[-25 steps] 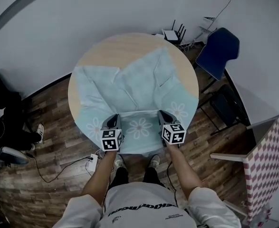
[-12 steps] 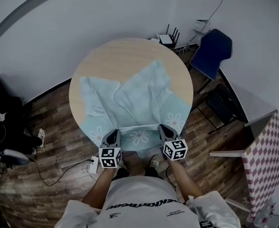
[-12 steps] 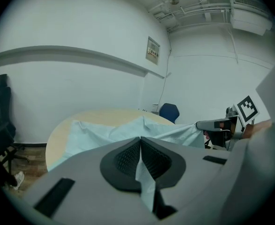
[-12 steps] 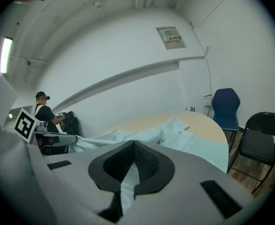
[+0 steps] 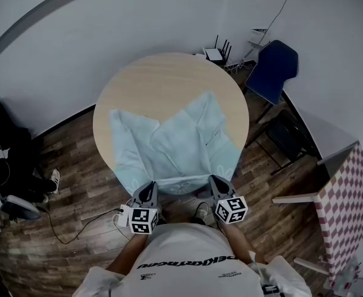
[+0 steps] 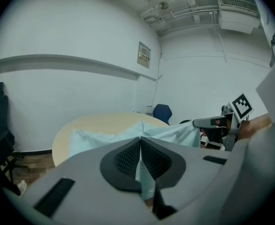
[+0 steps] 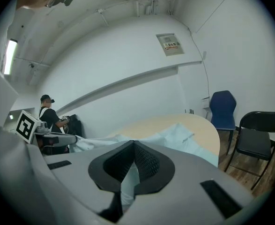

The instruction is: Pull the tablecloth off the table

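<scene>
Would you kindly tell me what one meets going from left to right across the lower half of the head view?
Shoe → white power strip → left claw → right claw → checkered panel. Both claws are shut on the tablecloth.

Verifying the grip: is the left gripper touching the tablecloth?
Touching. In the left gripper view, the fingers of the left gripper are shut on the tablecloth, pinched between them.
</scene>
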The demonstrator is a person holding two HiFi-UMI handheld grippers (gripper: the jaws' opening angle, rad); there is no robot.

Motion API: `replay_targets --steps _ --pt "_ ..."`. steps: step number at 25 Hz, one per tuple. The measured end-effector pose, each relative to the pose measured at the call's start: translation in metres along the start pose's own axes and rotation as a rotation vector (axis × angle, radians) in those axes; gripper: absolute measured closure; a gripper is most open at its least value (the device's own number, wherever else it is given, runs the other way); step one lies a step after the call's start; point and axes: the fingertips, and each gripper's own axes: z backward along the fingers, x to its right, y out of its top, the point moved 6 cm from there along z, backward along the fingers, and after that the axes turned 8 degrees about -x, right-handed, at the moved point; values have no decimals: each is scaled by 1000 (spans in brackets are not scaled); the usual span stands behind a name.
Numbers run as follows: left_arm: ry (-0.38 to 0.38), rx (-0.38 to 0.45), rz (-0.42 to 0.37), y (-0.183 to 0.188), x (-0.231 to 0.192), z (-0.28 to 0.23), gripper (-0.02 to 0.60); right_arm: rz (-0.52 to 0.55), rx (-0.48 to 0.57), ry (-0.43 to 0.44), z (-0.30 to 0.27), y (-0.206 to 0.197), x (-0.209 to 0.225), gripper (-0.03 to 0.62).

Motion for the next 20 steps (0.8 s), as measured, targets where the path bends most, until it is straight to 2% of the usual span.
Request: replay_targets --steps 5,12,20 --pt "-18 46 -28 12 9 31 568 11 41 10 31 8 -16 560" --pt "-66 158 -80 49 23 83 568 -2 126 47 82 34 -40 560" --pt "-38 272 -138 90 37 117 568 43 230 37 118 73 -61 560"
